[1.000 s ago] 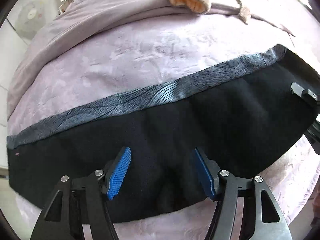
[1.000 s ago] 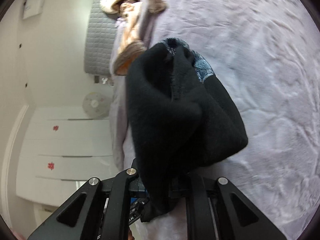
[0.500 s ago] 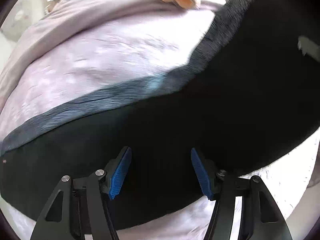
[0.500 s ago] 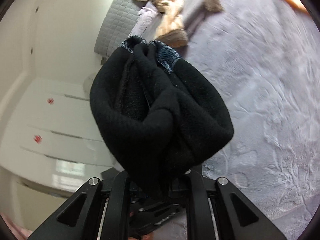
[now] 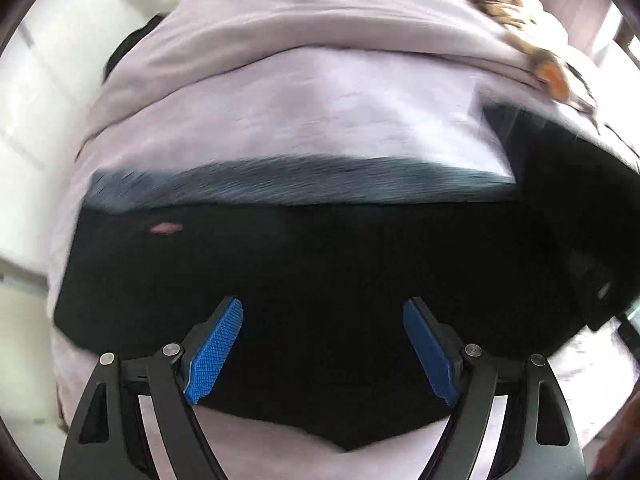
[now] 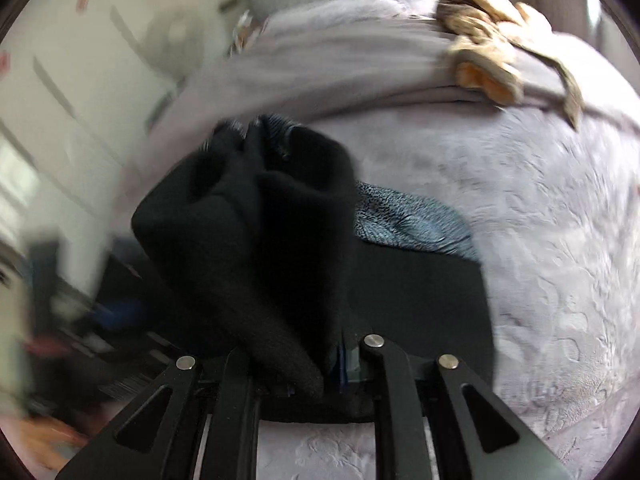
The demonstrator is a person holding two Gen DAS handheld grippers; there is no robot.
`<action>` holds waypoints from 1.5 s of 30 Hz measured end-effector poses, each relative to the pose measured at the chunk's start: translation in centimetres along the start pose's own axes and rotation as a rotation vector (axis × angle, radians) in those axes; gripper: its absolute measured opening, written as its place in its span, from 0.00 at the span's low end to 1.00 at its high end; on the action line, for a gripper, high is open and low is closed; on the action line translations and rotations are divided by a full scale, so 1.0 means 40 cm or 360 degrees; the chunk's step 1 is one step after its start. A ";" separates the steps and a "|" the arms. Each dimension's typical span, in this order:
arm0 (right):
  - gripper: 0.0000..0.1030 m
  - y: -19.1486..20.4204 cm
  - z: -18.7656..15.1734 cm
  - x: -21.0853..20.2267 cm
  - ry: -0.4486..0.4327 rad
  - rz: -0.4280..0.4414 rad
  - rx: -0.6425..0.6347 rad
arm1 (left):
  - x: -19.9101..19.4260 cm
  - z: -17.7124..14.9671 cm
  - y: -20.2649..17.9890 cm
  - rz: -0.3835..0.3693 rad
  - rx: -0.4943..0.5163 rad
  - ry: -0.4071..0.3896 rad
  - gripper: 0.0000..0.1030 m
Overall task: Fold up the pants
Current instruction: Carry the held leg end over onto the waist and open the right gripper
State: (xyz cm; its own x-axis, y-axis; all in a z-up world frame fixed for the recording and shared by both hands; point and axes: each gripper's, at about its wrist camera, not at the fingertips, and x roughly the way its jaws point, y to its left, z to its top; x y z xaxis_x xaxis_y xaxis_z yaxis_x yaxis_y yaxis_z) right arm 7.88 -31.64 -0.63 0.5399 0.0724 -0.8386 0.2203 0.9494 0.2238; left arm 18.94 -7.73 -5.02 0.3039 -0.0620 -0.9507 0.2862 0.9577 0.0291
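Note:
The black fleece pants (image 5: 320,264) with a blue-grey patterned band (image 5: 280,184) lie across the lilac bed. My left gripper (image 5: 322,344) is open just above the black cloth near its front edge, holding nothing. My right gripper (image 6: 304,364) is shut on a bunched end of the pants (image 6: 260,232), lifted over the flat part of the pants (image 6: 420,292). In the left wrist view the folded-over end shows at the right (image 5: 560,200). The right fingertips are hidden by cloth.
The lilac bedspread (image 6: 540,240) covers the bed, with a rolled blanket (image 5: 320,20) along the far side. A tan and orange plush toy (image 6: 484,52) lies on the blanket. White cupboards (image 6: 60,80) stand to the left, beyond the bed edge.
My right gripper has carried the bunched pants end leftward over the rest of the pants, doubling them. The left view has swung left; the left gripper stays open.

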 end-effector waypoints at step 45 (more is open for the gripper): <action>0.05 -0.183 -0.234 0.110 0.0468 0.0720 0.1181 | 0.078 -0.036 -0.212 -0.0399 0.0288 0.0250 0.25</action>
State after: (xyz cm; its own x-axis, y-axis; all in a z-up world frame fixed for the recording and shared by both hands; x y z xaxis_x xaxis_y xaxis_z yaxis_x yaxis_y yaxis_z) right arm 1.02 -35.41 -10.61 0.4957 0.5605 -0.6634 0.5584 0.3793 0.7378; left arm 16.15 -15.64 -8.66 0.0645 -0.2314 -0.9707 0.4952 0.8519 -0.1702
